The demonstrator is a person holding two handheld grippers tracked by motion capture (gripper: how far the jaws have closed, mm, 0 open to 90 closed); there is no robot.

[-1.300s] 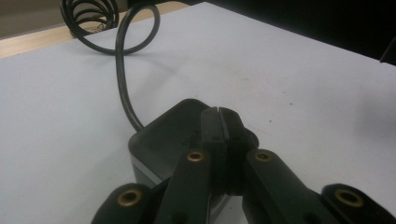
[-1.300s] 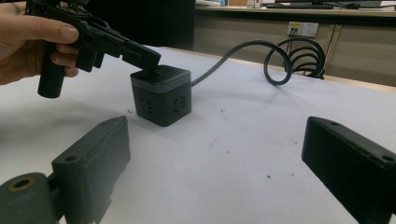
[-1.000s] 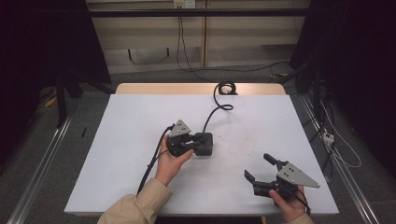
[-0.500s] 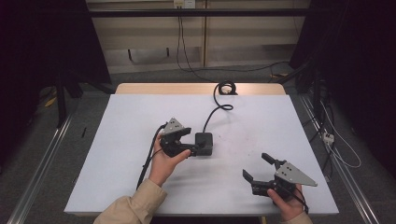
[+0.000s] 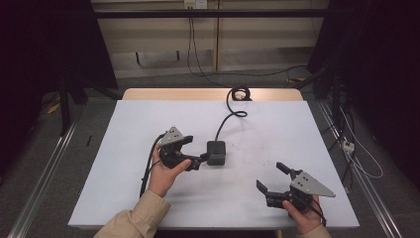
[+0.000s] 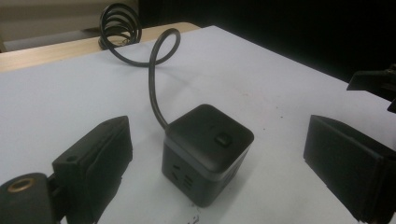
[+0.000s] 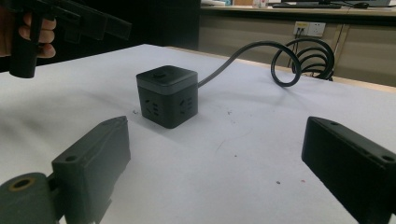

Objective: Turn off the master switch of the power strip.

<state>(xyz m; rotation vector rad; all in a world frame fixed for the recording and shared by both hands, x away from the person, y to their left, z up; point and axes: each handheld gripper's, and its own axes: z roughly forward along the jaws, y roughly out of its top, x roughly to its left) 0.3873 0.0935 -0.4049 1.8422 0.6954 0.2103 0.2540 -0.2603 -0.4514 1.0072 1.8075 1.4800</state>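
Overhead, a white table [image 5: 124, 163] is seen with a black cube power strip [image 5: 216, 152] resting near its middle; a black cord [image 5: 229, 116] runs from the cube's far side toward the far edge, where it ends in a coil [image 5: 239, 93] on the bare wooden strip; the left gripper [image 5: 192, 151] is held in the left hand [image 5: 163, 171] just beside the cube on its left, with the jaws spread wide and pointed at it, nothing being held between them; one jaw tip appears to touch or nearly touch the cube's side, though contact cannot be judged from this height; the right gripper [image 5: 271, 177] is held in the right hand [image 5: 303, 219] near the front right corner of the table, well apart from the cube, its jaws also spread wide and empty. Along the left gripper view, the two black jaws are seen wide apart at the lower corners, and the cube [image 6: 207, 151] sits upright on the table between and just ahead of them; a round button is shown on its top face and socket slots on the side facing the camera; the cord [image 6: 155, 79] rises from its back and loops away to the coil [image 6: 119, 25]. Along the right gripper view, the jaws are again seen wide open with bare table between them; the cube [image 7: 167, 95] stands farther off, sockets visible on two faces, the cord [image 7: 238, 56] curving off to the coil [image 7: 308, 58]; the left gripper [image 7: 70, 21] is seen at the upper left.
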